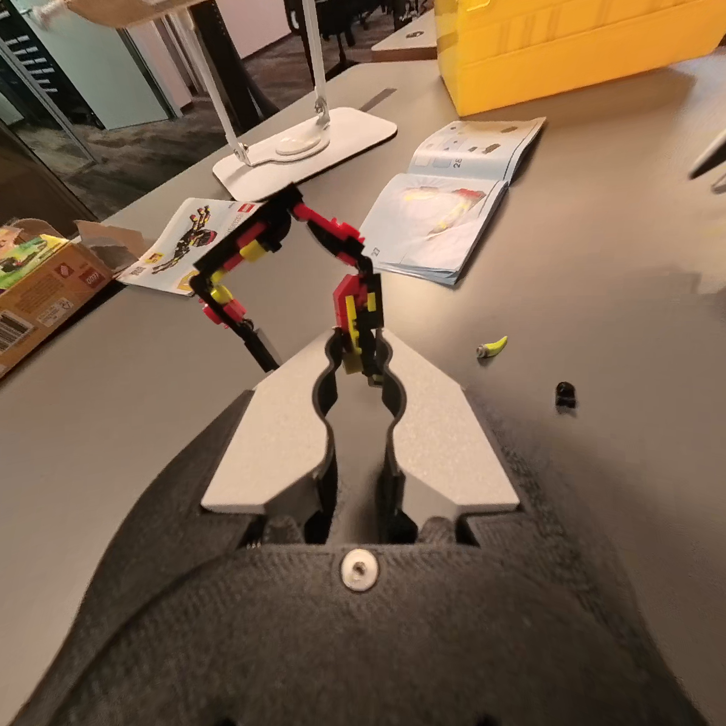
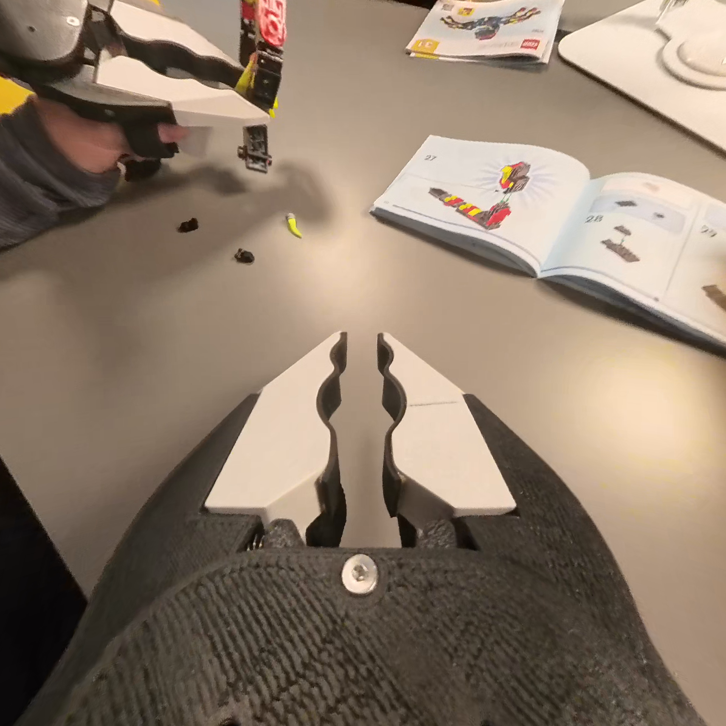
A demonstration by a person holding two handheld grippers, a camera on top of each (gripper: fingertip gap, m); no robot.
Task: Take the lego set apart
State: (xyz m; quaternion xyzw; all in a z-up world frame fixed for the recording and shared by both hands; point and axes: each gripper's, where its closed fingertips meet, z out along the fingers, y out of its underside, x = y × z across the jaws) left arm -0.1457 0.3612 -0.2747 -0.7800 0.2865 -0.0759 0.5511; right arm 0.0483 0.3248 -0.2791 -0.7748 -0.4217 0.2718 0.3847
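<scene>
The right hand-held gripper [image 2: 362, 338] is hovering over the grey worktop [image 2: 157, 353] with its jaws slightly parted and nothing between them. Up in the top left, the left hand-held gripper [image 2: 255, 102] is clamping a red, black and yellow lego set [image 2: 263, 51], with a person's hand [image 2: 98, 137] gripping its handle. A black piece [image 2: 255, 147] is hanging off the bottom of the model, just above the worktop. Loose bits are lying below it: two small black pieces [image 2: 188, 225] [image 2: 244, 256] and a yellow-green claw piece [image 2: 294, 227]. An open instruction booklet [image 2: 550, 220] is sitting to the right, a closed booklet [image 2: 487, 35] farther back, and a white stand base [image 2: 648, 66] is poking in at the top right corner.
</scene>
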